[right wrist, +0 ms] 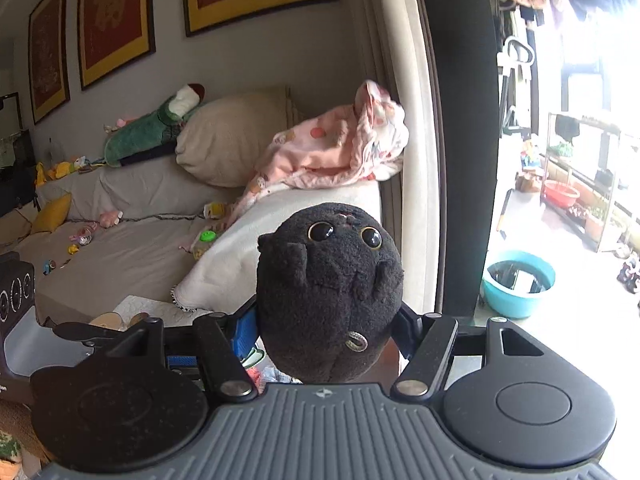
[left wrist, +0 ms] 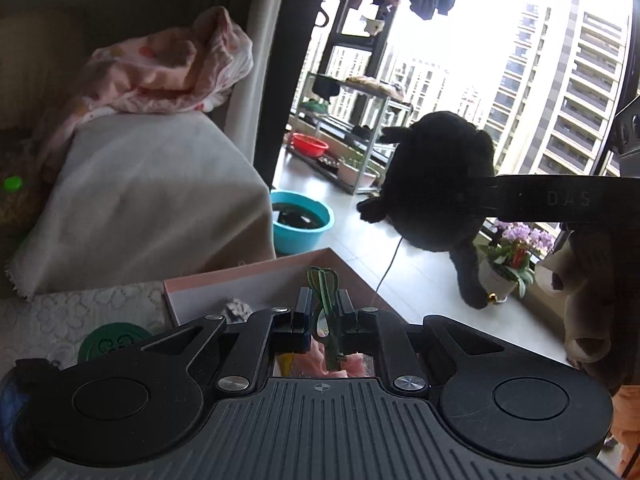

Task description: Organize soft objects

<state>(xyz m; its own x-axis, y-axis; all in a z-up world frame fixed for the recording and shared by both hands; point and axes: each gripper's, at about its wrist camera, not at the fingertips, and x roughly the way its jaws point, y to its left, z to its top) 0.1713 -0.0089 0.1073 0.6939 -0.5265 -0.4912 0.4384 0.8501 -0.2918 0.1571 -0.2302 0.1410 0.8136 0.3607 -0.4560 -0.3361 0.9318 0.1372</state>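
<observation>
Left wrist view, taking the pink box [left wrist: 256, 280] as the landmark: left of it and farther back stands a sofa arm draped in a grey cover [left wrist: 140, 200], with a crumpled pink blanket [left wrist: 168, 68] heaped on top. Just left of the box a round green disc [left wrist: 112, 342] lies on a pale patterned cloth. In front of the box, the left gripper [left wrist: 325, 316] has its jaws drawn narrow, pinching a thin green cord loop [left wrist: 324, 292] that stands up between them. Behind the box on the balcony floor sits a turquoise basin [left wrist: 302, 222], and farther back a red basin [left wrist: 309, 145] under a metal rack. Right of the box and higher, a black plush cat [left wrist: 436, 184] hangs in the air, clamped by the dark finger of the other gripper reaching in from the right edge. Below that, at the window sill, is a potted plant with purple flowers [left wrist: 516, 248], and at the far right a brown plush toy [left wrist: 588, 304].

In the right wrist view, the right gripper [right wrist: 328, 328] stands at a medium width, its jaws pressed against the sides of the black plush cat [right wrist: 328, 292], whose face tilts upward. Behind it are the sofa, a beige pillow [right wrist: 236, 136] and a green plush toy [right wrist: 152, 128].
</observation>
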